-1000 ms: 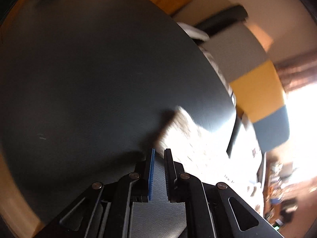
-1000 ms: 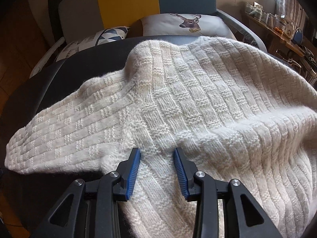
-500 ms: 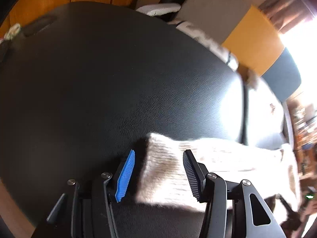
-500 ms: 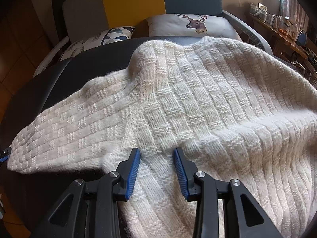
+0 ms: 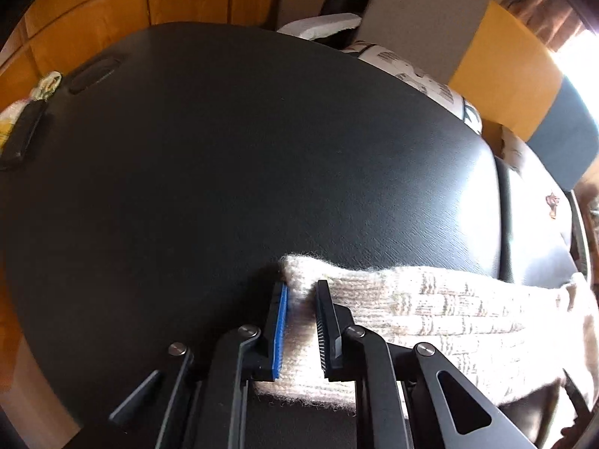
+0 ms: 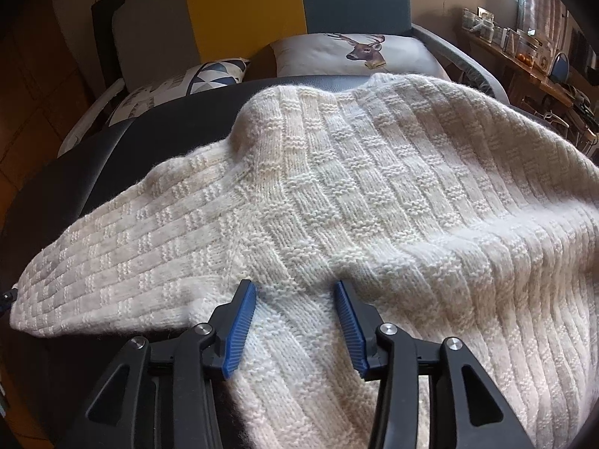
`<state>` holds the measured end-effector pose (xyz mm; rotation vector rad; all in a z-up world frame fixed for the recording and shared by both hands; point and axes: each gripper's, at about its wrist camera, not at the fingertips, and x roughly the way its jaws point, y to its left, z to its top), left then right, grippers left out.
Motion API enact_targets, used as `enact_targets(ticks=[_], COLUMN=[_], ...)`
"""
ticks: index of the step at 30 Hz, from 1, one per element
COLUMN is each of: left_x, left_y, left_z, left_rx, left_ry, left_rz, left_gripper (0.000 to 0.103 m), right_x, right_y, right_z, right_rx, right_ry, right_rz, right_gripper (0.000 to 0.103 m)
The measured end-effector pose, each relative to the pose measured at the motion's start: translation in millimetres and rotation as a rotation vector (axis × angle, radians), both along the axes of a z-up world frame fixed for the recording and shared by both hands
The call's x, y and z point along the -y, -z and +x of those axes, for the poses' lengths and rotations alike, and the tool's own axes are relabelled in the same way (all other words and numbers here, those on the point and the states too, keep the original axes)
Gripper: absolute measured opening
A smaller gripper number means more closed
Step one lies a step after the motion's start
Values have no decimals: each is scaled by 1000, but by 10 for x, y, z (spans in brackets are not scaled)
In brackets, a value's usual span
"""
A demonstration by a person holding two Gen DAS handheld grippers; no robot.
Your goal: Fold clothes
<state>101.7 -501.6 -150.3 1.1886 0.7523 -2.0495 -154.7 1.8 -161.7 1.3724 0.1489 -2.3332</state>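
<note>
A cream basket-weave knitted sweater [image 6: 374,194] lies spread on the dark leather-textured table top [image 5: 224,168], its body towards the right and one sleeve stretched out to the left, with a grey, yellow and blue sofa [image 6: 243,11] beyond the far edge. The greatest risk lies in the bulk of the body: it is rumpled into ridges at the right, and, being heavy and loose, would likely drag or bunch if the sleeve is carried across it before it is flattened.

The right gripper [image 6: 295,321] stands over the knit near the armpit seam; its jaws are opening with fabric between them but not pinched, so nothing anchors the body there.

The left gripper [image 5: 301,321] is closing on the sleeve cuff [image 5: 299,280], which is squeezed between its pads. That bite takes only the cuff's left end; soft wool may slip free under a quick pull.
</note>
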Motion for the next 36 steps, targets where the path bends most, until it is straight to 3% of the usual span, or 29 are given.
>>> enact_targets(ticks=[3, 6, 9, 12, 16, 19, 21, 26, 30, 36], left_x=[82, 132, 2, -314, -946, -1567, -2133, -3400, -3844, -4118], left_y=[-6, -67, -312, -569, -708, -635, -494, -139, 59, 155], left_z=[-25, -70, -68, -52, -189, -395, -398, -422, -623, -852], left_rx=[16, 34, -7, -115, -180, -200, -180, -114, -49, -38], left_ry=[-14, -28, -18, 69, 243, 423, 541, 763, 773, 732], left_rz=[2, 1, -71, -72, -28, 113, 247, 556, 718, 755], left_gripper=[15, 16, 15, 15, 18, 18, 18, 18, 18, 28], right_x=[-37, -230, -578, -982, -1580, -1884, -2077, -2392, -2463, -2446], right_y=[-29, -113, -350, -564, -585, -496, -423, -290, -235, -199], right_z=[-27, -57, 36, 198, 495, 683, 804, 996, 1078, 1109], right_rx=[35, 158, 133, 71, 108, 122, 130, 168, 165, 149], right_ry=[-15, -62, -69, -62, -37, -13, 15, 76, 87, 93], right_rz=[-57, -176, -212, -199, -161, -107, -97, -204, -267, -294], right_gripper=[49, 49, 50, 50, 50, 50, 50, 50, 60, 62])
